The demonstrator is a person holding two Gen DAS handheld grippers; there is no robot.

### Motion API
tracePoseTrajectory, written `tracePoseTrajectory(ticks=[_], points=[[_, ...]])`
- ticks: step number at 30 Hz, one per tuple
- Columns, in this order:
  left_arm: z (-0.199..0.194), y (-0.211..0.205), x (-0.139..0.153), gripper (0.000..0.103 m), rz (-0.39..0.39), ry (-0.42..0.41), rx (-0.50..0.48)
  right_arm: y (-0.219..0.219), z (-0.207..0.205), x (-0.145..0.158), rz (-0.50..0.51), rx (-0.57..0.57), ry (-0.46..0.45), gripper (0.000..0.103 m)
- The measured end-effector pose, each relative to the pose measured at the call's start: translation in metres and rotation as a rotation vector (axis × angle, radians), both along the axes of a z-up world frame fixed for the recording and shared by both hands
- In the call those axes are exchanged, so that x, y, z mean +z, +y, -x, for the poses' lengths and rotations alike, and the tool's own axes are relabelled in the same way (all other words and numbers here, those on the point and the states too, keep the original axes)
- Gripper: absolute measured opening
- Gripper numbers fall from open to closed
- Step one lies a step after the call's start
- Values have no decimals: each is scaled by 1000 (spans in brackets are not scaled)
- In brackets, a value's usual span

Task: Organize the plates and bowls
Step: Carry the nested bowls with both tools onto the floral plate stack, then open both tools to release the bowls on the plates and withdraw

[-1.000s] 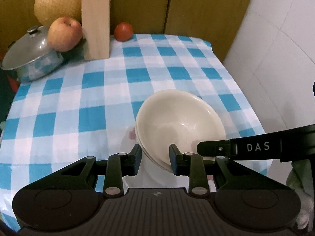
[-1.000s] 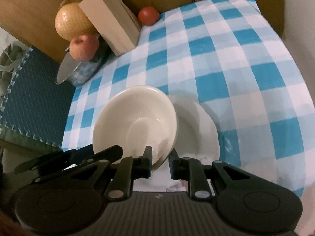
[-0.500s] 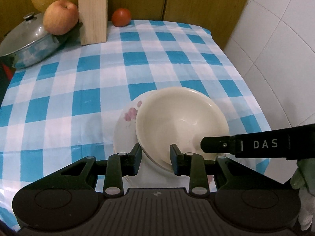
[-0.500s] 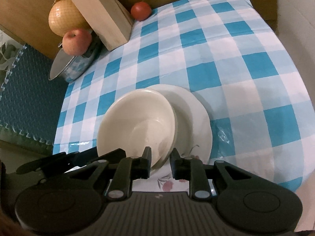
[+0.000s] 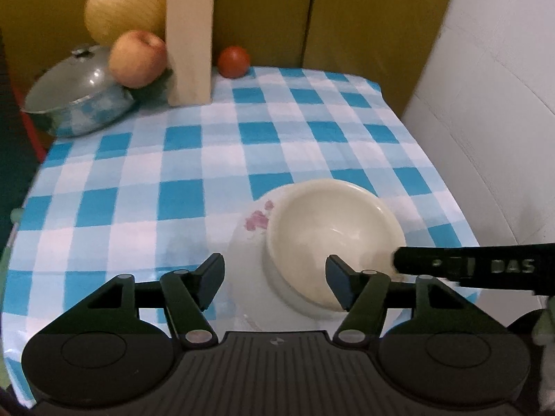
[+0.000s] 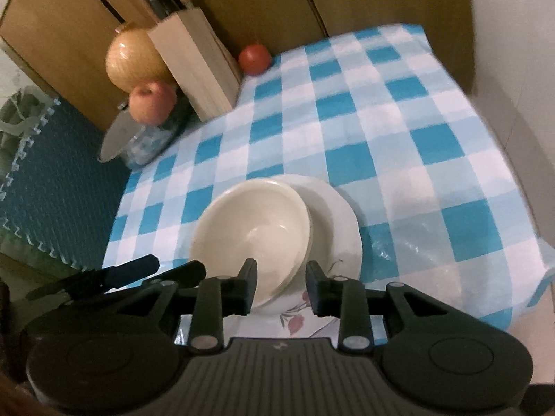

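Observation:
Cream bowls [image 5: 333,239] stacked together sit on a white flowered plate [image 5: 249,242] near the front edge of the checkered table. My left gripper [image 5: 275,279] is open, its fingers apart and clear of the bowls' near rim. My right gripper [image 6: 280,286] is open too, its fingers on either side of the rim of the bowls [image 6: 253,232] without pinching it. The plate [image 6: 340,228] shows under the bowls. The right gripper's finger reaches in at the right of the left wrist view.
At the back left stand a lidded pot [image 5: 76,97], an apple [image 5: 137,59], a yellow melon [image 5: 125,3], a wooden knife block [image 5: 189,41] and a tomato [image 5: 234,61]. A white tiled wall [image 5: 485,104] borders the table on the right. A blue foam mat [image 6: 52,173] lies left of the table.
Both grippers have opened and let go of the bowls. The bowls now rest on the plate. The left gripper has pulled back.

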State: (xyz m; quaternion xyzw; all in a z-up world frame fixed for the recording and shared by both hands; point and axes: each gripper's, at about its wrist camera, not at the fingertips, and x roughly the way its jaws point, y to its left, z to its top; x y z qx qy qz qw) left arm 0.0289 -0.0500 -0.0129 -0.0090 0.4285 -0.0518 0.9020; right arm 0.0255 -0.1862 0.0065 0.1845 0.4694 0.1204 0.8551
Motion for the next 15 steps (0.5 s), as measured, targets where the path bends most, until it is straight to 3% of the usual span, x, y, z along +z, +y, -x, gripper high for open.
tracePoseTrajectory(ticks=[3, 7, 15], points=[[11, 9, 3, 79, 1, -28, 31, 6, 22, 9, 34, -2, -70, 37], [25, 16, 0, 86, -11, -48, 58, 18, 49, 10, 85, -5, -137, 37], [47, 16, -17, 86, -8, -12, 61, 24, 72, -4, 75, -42, -129, 37]])
